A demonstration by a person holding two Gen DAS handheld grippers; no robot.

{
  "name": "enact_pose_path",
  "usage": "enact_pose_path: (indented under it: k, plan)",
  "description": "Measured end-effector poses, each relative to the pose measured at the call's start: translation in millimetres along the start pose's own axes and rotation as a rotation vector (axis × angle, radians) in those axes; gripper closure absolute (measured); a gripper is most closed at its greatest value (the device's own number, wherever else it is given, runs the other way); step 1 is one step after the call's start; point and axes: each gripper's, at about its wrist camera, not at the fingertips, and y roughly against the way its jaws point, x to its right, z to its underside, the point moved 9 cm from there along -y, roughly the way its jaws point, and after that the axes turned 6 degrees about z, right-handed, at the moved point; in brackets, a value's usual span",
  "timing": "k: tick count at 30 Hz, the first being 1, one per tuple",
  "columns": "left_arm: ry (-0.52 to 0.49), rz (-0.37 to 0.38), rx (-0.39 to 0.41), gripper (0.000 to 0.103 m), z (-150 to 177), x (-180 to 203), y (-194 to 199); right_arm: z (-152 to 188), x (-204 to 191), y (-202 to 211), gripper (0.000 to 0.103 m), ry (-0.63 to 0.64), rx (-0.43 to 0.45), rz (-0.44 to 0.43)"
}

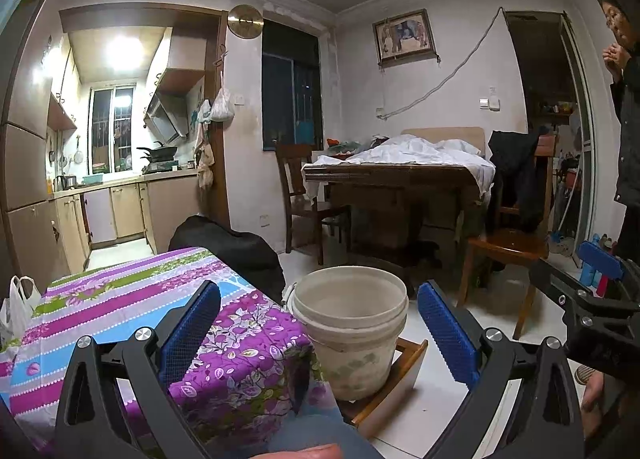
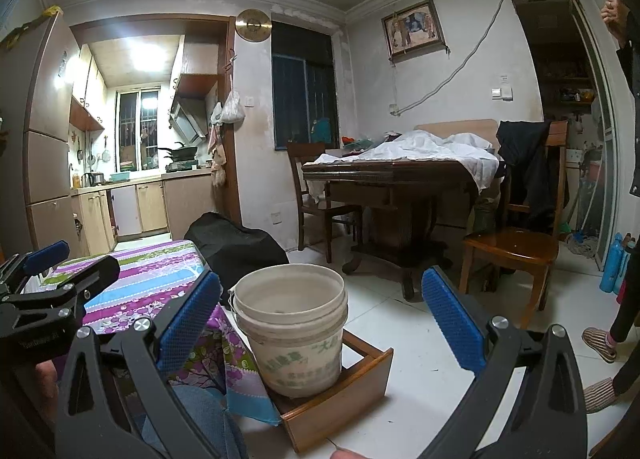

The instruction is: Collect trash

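The white plastic bucket [image 1: 349,329] sits on a low wooden drawer-like tray [image 2: 340,399] on the tiled floor, right beside the corner of the counter [image 1: 132,299] with its purple floral cloth. Can't see the bucket's bottom from either view, so no idea what's in it, and the green print on its side is too smeared to read. The left claw [image 1: 319,331] is spread wide with nothing between its blue pads, bucket framed in the gap. The right claw [image 2: 320,331] is also wide apart and holding nothing. A white plastic bag [image 1: 18,309] hangs off the counter's far edge, half cut off. Someone stands at the right edge, mostly out of frame.
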Motion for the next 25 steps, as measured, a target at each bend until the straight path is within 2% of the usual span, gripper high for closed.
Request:
enact_pose_path:
  k: [25]
  plan:
    - [0.014, 0.019, -0.029, 0.005, 3.6, 4.4, -5.0, -0.8, -4.0, 0.0, 0.005, 0.003, -0.008, -0.003]
